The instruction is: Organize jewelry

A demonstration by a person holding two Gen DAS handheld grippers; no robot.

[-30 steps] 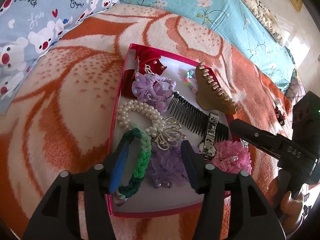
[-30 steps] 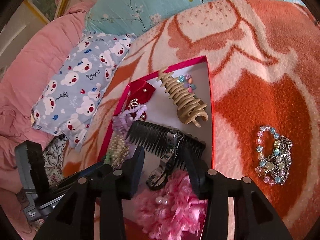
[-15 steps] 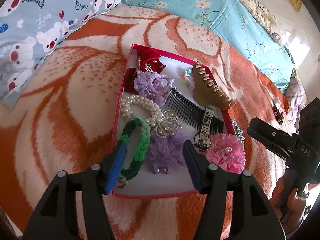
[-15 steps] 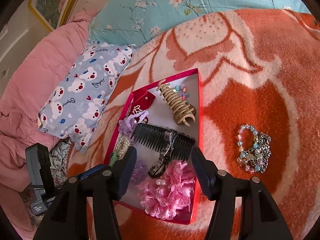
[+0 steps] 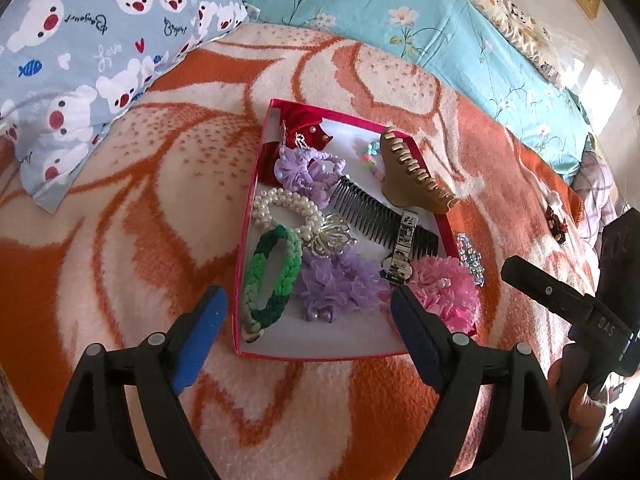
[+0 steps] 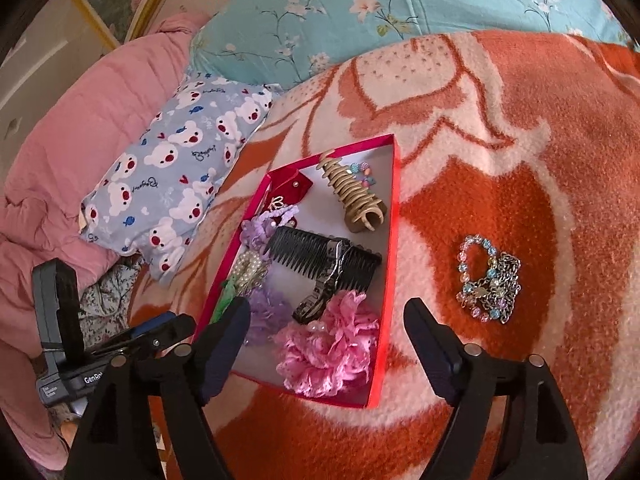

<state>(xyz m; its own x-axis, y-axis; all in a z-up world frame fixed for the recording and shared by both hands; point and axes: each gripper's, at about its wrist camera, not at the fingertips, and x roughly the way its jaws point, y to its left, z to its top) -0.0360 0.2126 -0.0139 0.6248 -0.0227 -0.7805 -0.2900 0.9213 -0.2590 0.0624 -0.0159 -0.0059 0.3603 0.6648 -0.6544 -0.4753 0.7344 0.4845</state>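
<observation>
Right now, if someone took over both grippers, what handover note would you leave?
Left gripper: jaws opening, nothing between them, above the near end of the red box.
Right gripper: jaws opening, also empty, over the box's near end.
In the box: green braid, pearls, black comb, tan claw clip, watch, purple and pink scrunchies.
Left: the bead bracelet and chain lie on the blanket to the right of the box; a small red piece lies farther off.
</observation>
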